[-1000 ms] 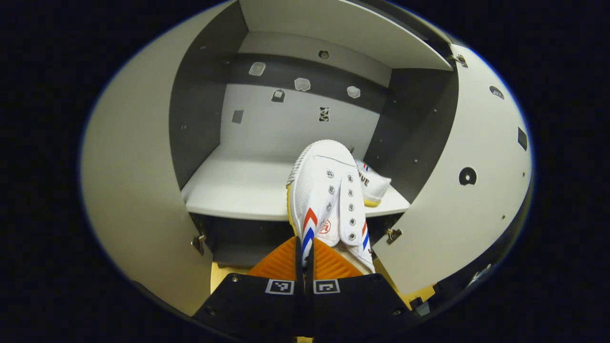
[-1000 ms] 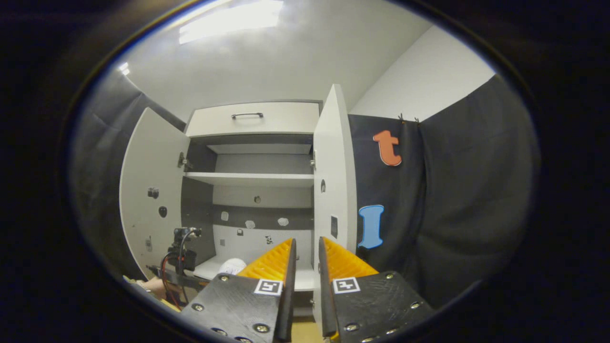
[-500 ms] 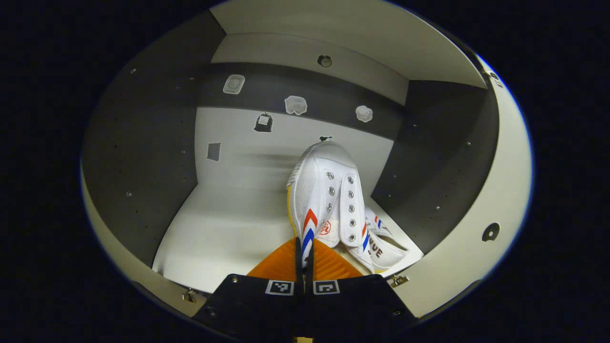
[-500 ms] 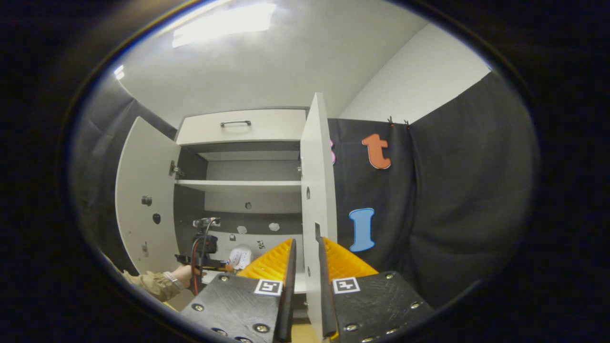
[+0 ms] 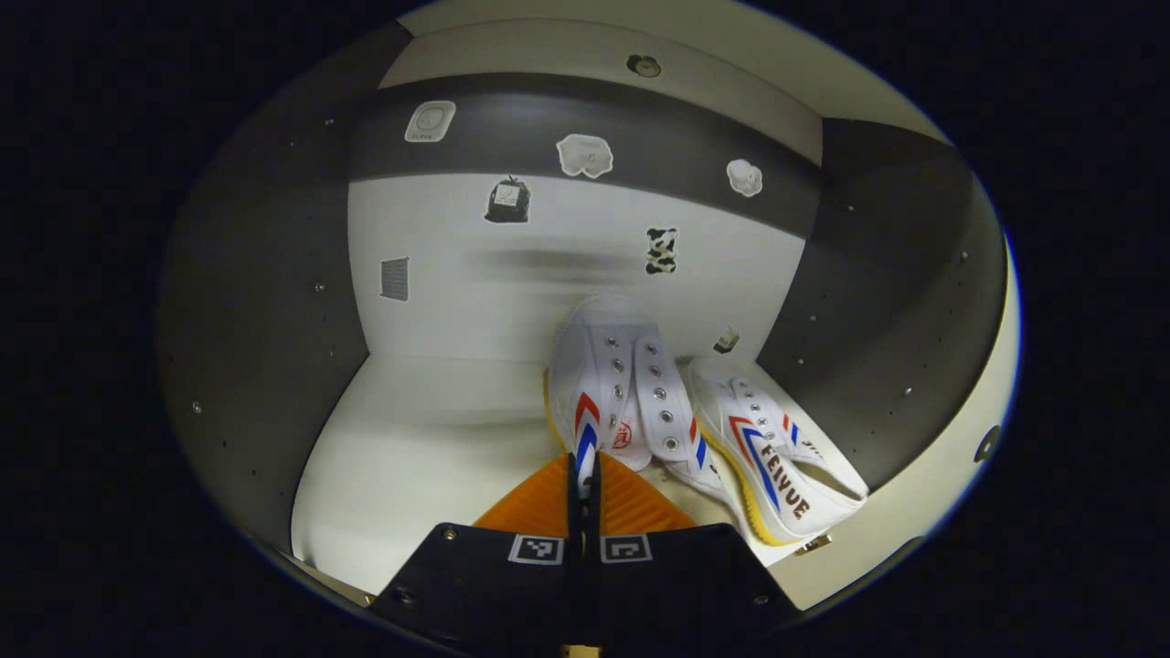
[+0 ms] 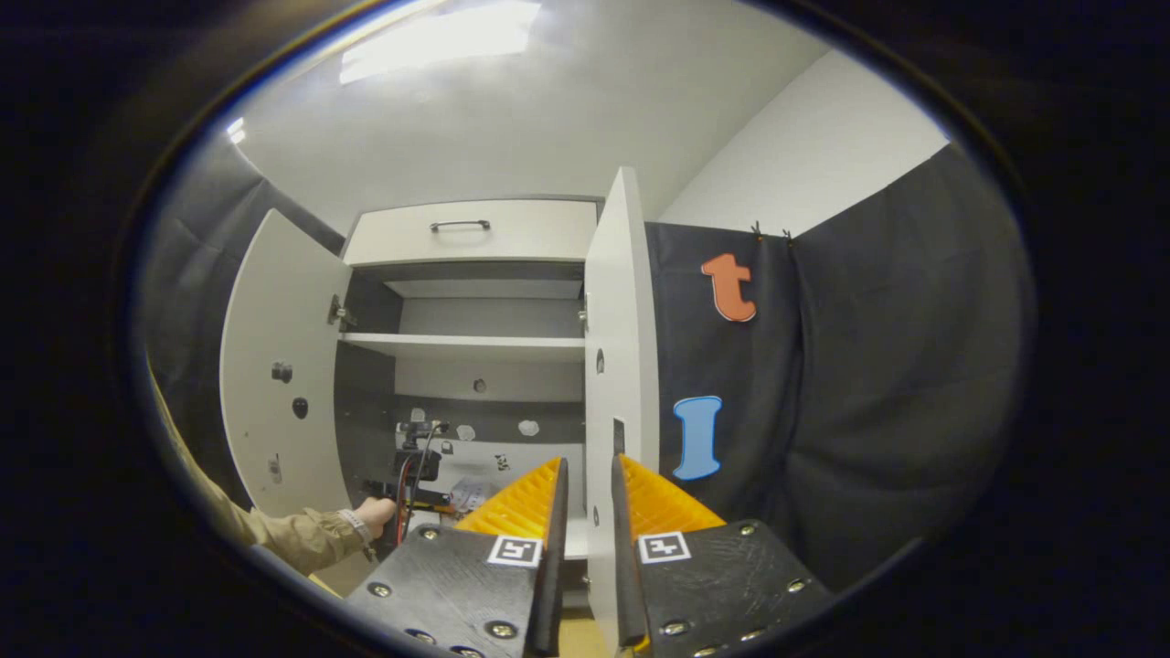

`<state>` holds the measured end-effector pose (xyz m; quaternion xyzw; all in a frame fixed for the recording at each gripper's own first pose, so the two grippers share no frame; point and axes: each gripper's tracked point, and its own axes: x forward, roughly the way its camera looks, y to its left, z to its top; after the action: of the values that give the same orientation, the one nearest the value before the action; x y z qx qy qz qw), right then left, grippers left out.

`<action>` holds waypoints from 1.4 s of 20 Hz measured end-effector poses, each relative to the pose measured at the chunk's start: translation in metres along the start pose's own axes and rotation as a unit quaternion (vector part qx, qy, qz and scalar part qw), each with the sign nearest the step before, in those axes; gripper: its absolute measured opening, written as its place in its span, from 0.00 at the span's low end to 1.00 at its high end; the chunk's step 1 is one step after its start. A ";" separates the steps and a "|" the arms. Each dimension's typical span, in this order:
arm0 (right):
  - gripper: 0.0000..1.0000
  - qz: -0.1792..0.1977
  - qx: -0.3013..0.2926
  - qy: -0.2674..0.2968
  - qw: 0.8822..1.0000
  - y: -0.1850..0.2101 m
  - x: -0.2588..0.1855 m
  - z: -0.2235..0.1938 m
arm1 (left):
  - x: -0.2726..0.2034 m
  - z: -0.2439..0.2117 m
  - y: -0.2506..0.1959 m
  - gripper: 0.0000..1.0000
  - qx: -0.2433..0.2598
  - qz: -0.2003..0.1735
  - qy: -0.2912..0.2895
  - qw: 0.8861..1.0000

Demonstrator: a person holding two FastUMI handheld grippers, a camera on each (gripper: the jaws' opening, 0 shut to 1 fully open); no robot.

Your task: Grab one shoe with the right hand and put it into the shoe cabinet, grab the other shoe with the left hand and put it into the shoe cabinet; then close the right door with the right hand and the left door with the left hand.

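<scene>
My L gripper [image 5: 585,475] is clamped on the 2nd shoe [image 5: 614,388], setting it beside the 1st shoe [image 5: 777,448] on the shelf [image 5: 411,439]; R gripper [image 6: 585,498] is slightly open, empty, by the right door [image 6: 622,366].

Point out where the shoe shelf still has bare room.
Bare: the white shelf from the grey left wall to the held white sneaker. Crowded: the right end, where that sneaker and the second white sneaker sit close beside the grey right wall.

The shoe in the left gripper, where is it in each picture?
Left gripper view: held shoe low centre, above the fingers, beside the other shoe.
Right gripper view: it is a small white patch low left, inside the cabinet.
Shared landmark: cow-spot sticker on the back wall.
</scene>
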<state>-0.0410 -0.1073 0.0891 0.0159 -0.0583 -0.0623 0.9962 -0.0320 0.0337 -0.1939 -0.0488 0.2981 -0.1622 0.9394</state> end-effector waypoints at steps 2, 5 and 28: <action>0.24 0.000 -0.002 0.000 1.000 -0.001 -0.002 0.000 | 0.007 -0.002 0.004 0.00 0.002 0.007 0.007 1.000; 0.24 -0.004 -0.003 -0.001 1.000 -0.003 -0.002 0.000 | 0.013 -0.008 0.010 0.03 0.009 0.019 0.018 1.000; 0.89 0.055 0.027 0.028 0.998 -0.028 -0.009 -0.015 | -0.251 0.048 -0.037 0.97 0.058 0.032 -0.194 0.979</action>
<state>-0.0515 -0.1335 0.0716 0.0416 -0.0328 -0.0053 0.9986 -0.2074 0.0822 -0.0110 -0.0150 0.1021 -0.1363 0.9853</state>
